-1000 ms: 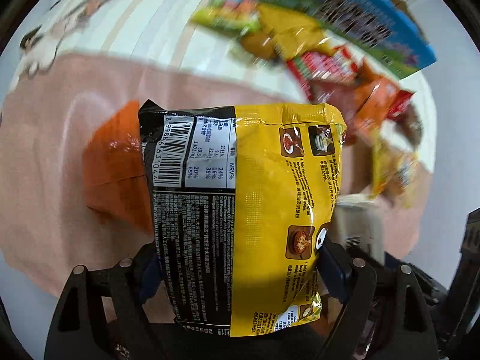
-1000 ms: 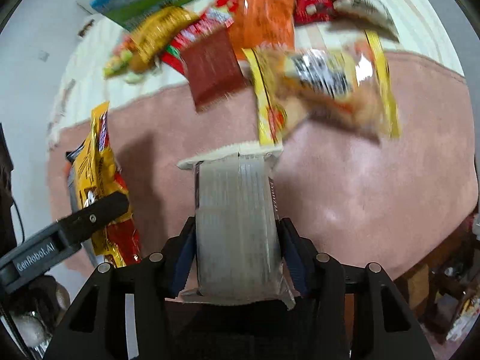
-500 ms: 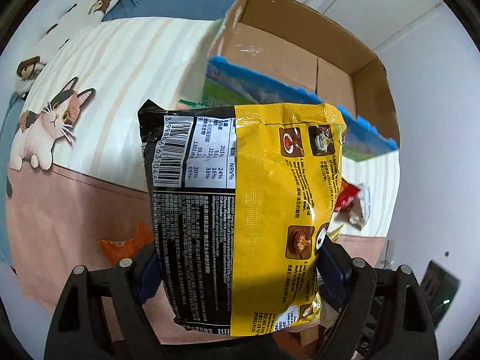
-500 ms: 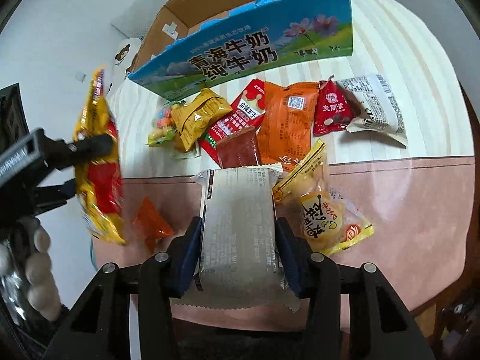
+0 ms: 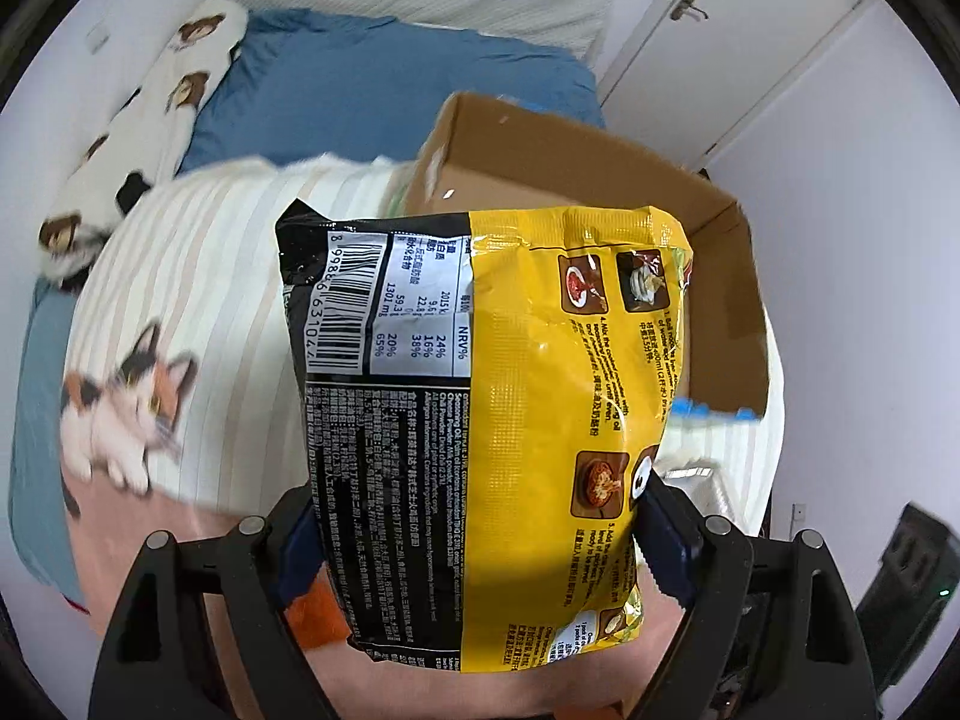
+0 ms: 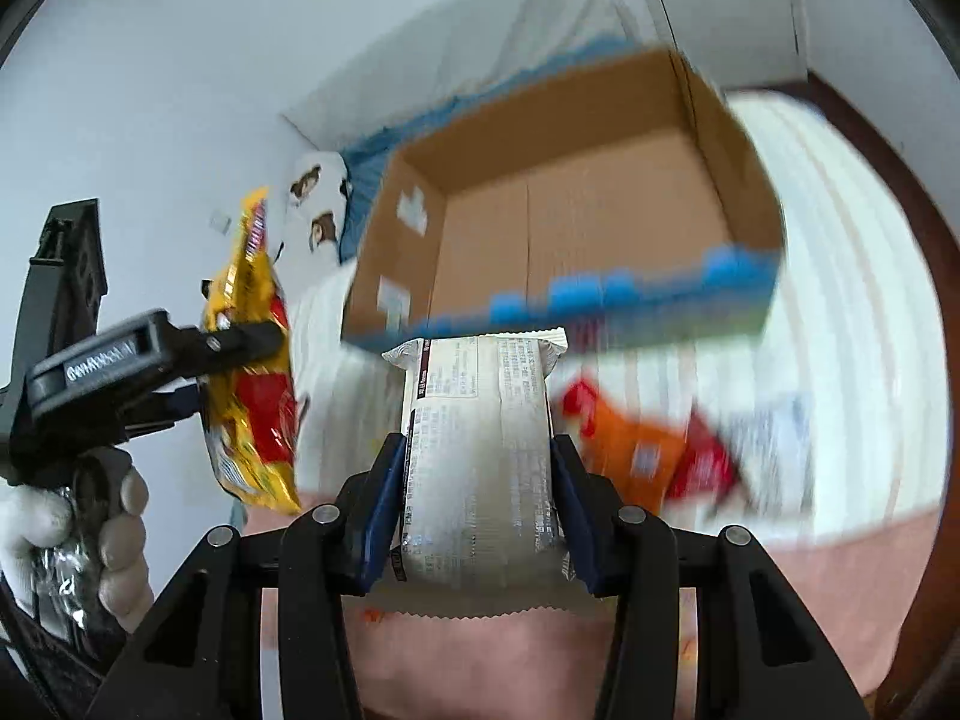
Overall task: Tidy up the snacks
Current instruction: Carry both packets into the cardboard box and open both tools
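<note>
Bed (image 5: 198,264): striped cover with a cat print, pink blanket at the near end; it carries everything below.

Box (image 6: 600,222): open cardboard carton on the bed, blue-printed front flap. What shows of its floor looks bare, so by that reading nothing is stowed yet.

Noodle pack (image 5: 498,420): yellow and black, held upright across its width in the left hand-held gripper (image 5: 474,531), jaws spread wide and pressing on both side edges. It hangs in the air on the near side of the box, not over the opening. The right view shows it edge-on, with a gloved hand (image 6: 78,534) on that gripper's handle.

Grey packet (image 6: 480,456): pale wrapper with fine print, clamped between the pads of the right hand-held gripper (image 6: 477,516), whose jaws have just been closing on it. Also in the air, short of the box.

Loose snacks (image 6: 648,456): orange, red and pale packets on the bed beside the box, blurred; count unclear.

Status: two items lifted, none placed; both need dropping in, then the loose ones.
</note>
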A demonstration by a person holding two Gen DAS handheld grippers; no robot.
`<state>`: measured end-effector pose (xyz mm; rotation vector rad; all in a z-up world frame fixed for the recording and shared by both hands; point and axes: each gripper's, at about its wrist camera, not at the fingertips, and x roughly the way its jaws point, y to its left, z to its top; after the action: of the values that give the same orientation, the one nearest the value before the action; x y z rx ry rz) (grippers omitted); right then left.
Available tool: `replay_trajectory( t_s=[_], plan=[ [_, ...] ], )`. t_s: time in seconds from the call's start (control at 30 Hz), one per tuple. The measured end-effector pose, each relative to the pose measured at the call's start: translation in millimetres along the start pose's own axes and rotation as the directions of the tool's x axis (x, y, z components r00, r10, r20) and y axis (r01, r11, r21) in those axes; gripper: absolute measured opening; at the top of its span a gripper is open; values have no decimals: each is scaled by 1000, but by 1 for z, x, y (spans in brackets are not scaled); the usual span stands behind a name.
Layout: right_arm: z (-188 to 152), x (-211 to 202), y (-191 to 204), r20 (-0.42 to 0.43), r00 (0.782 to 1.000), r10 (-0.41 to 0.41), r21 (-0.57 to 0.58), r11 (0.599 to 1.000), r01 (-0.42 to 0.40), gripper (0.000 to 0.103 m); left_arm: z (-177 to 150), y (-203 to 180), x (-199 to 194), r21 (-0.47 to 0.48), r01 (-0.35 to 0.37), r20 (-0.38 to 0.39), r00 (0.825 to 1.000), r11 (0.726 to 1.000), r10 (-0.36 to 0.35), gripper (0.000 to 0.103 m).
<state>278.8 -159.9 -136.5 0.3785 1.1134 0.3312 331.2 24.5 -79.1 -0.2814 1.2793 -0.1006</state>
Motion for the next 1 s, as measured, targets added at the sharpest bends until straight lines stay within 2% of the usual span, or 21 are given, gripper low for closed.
replay_trajectory(
  t_s=[0.13, 0.3, 0.47, 0.63, 0.77, 0.8, 0.83, 0.9, 0.93, 1.0],
  plan=[
    [49, 7, 4, 61, 997, -45, -45, 998, 48, 50, 45, -18, 29, 18, 11, -46, 999, 1000, -10, 86],
    [108, 40, -2, 95, 989, -116, -84, 989, 124, 50, 100, -30, 81, 34, 10, -132, 991, 999, -6, 86],
    [151, 85, -19, 81, 980, -179, -105, 977, 187, 50, 142, -35, 139, 48, -4, -219, 976, 999, 14, 86],
    [179, 129, -38, 45, 972, -230, -116, 965, 233, 50, 168, -43, 180, 69, -30, -261, 964, 997, 47, 86],
    [199, 158, -53, 11, 974, -225, -100, 969, 225, 51, 185, -46, 208, 87, -37, -302, 951, 996, 62, 86],
    [203, 166, -57, -10, 975, -223, -93, 971, 221, 54, 187, -48, 214, 95, -45, -312, 947, 994, 73, 86],
    [208, 176, -63, -41, 974, -223, -82, 972, 219, 69, 189, -47, 223, 102, -56, -321, 943, 993, 86, 86],
    [212, 190, -74, -99, 966, -239, -58, 970, 235, 80, 189, -49, 231, 124, -85, -328, 937, 989, 121, 90],
    [213, 193, -80, -118, 964, -236, -45, 972, 232, 90, 188, -46, 236, 132, -100, -328, 935, 986, 139, 90],
    [214, 196, -89, -143, 963, -228, -27, 974, 226, 95, 187, -39, 241, 108, -84, -338, 934, 991, 116, 91]
  ],
)
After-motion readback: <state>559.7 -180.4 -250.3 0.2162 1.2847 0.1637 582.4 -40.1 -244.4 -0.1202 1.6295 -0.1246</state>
